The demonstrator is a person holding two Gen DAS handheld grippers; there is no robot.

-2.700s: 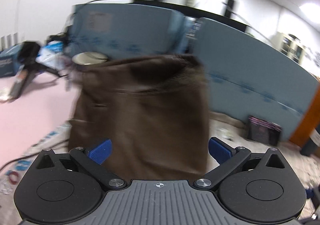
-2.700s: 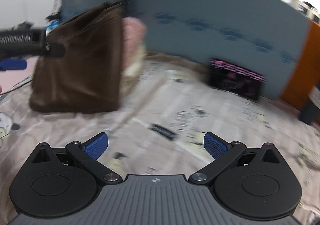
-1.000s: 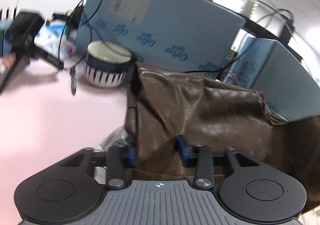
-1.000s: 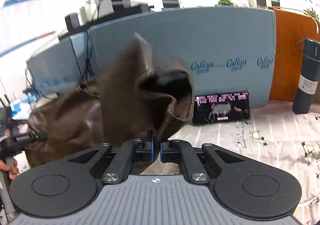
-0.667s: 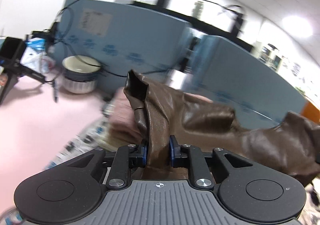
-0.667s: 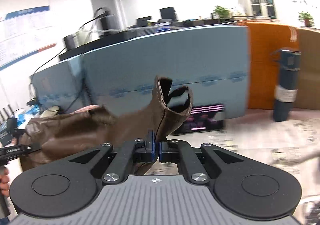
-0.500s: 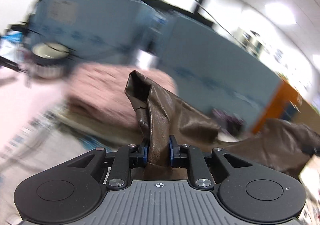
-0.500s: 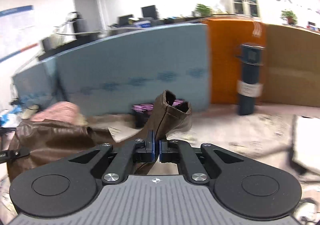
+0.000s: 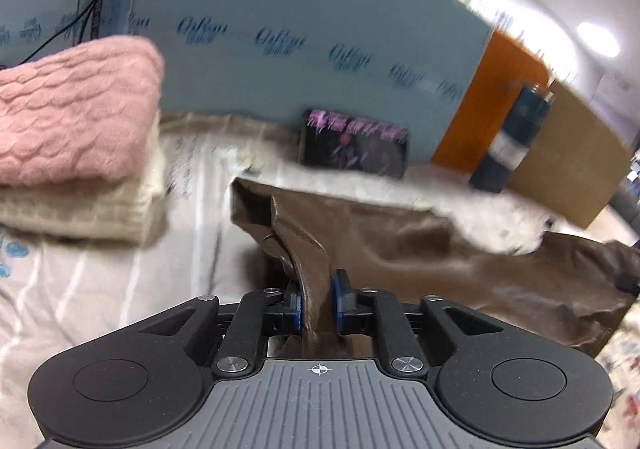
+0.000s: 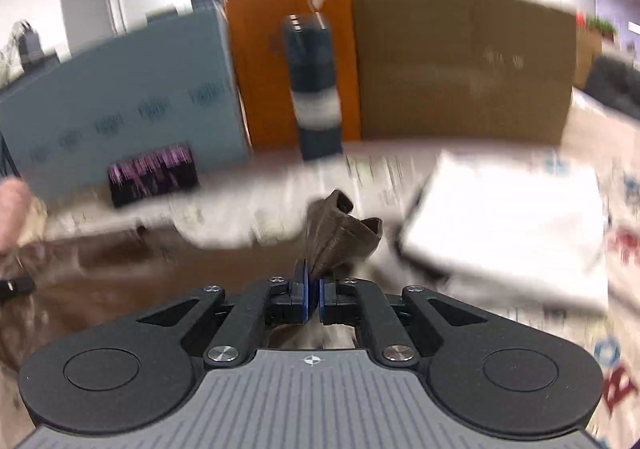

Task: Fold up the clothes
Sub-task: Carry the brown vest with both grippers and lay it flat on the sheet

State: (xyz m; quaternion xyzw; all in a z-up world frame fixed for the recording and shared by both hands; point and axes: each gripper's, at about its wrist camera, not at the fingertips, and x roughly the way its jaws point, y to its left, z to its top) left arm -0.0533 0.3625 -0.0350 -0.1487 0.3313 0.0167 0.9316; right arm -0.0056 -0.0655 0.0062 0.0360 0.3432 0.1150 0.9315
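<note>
Left wrist view: the brown garment (image 9: 400,249) lies spread over the printed cloth (image 9: 80,281) on the table, one edge pinched between the left gripper's (image 9: 318,303) blue pads. The right gripper (image 10: 314,291) has its pads pressed together on another corner of it (image 10: 340,229). A pink towel (image 9: 72,117) sits on a cream one (image 9: 80,209) at left. Behind stand a phone (image 9: 354,149), a dark bottle (image 10: 314,89), blue panels (image 9: 300,29) and a white box (image 10: 508,221); both views are motion-blurred.
</note>
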